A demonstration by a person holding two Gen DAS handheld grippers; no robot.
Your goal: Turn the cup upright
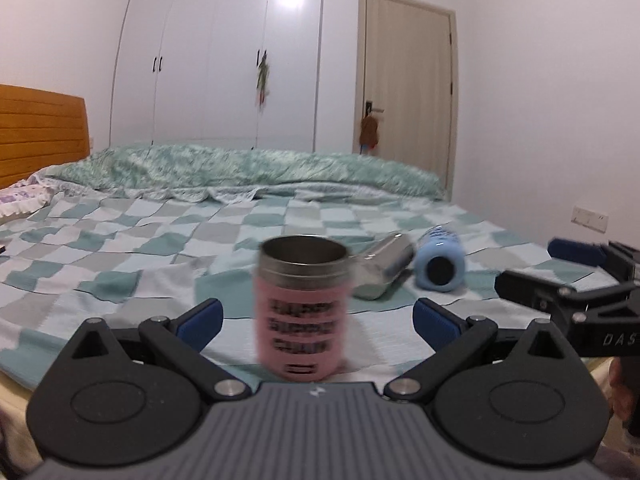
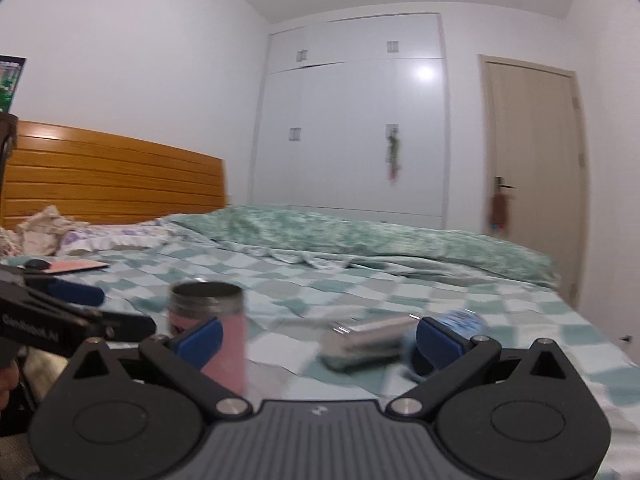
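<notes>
A pink cup point(image 1: 302, 308) with a steel rim and dark lettering stands upright on the checked bedspread point(image 1: 120, 248). My left gripper point(image 1: 318, 320) is open, its blue pads point(image 1: 202, 318) apart on either side of the cup without touching it. In the right wrist view the same cup point(image 2: 224, 332) stands at the left, partly behind the left pad. My right gripper point(image 2: 318, 340) is open and empty. A steel cup point(image 1: 384, 266) and a light blue cup point(image 1: 440, 260) lie on their sides further back; both also show in the right wrist view, steel point(image 2: 364, 340) and blue point(image 2: 464, 320).
A rumpled green quilt point(image 1: 248, 168) lies across the far side of the bed. A wooden headboard point(image 2: 112, 172) is at the left, with pillows point(image 2: 100, 236) and a pink flat item point(image 2: 76, 266). A white wardrobe point(image 1: 224, 60) and a door point(image 1: 408, 80) stand behind.
</notes>
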